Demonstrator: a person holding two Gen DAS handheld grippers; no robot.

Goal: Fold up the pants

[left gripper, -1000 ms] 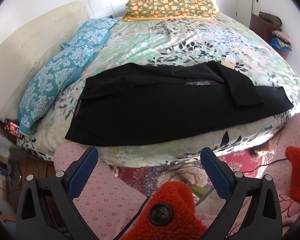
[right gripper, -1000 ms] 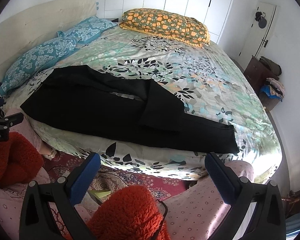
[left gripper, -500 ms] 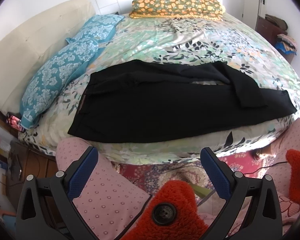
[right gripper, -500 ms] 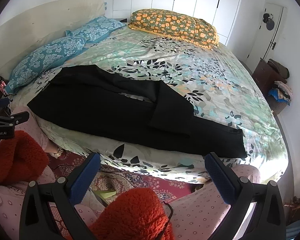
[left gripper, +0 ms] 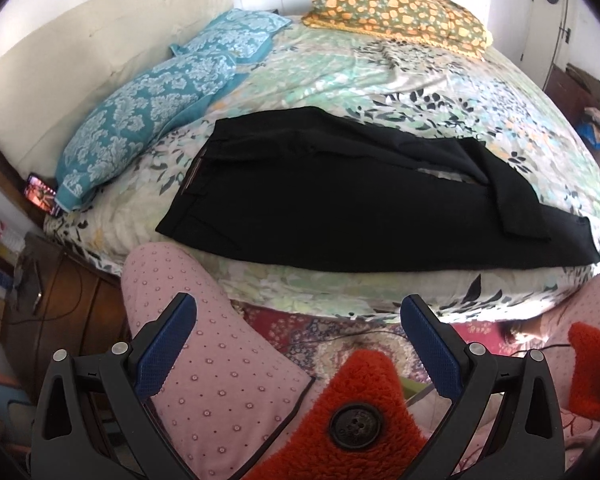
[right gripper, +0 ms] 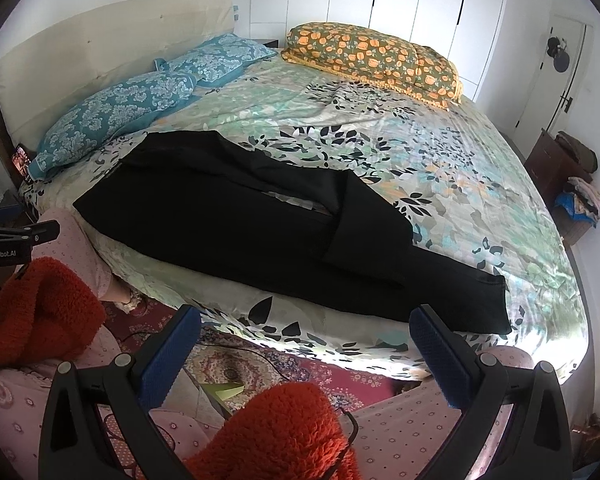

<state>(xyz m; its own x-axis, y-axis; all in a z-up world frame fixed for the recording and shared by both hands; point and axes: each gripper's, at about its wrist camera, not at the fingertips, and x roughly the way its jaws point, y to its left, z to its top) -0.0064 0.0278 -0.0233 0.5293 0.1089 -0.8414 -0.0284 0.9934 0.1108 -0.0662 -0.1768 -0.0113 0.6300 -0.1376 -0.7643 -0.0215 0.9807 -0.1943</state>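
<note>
both grippers, left [left gripper: 298,340] and right [right gripper: 304,350], hold their fingers spread wide and empty; the black pants [left gripper: 340,196] lie ahead of them on the bed [right gripper: 440,152] (one leg folded over).

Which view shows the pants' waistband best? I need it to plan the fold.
The left wrist view: the waistband faces the camera, its brown lining visible. In the right wrist view the waistband is farther off, dark and indistinct.

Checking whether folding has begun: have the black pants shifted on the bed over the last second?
No. The pants lie the same against the bedspread pattern, far leg folded over the near one. Only the cameras moved; both grippers are open, short of the bed.
</note>
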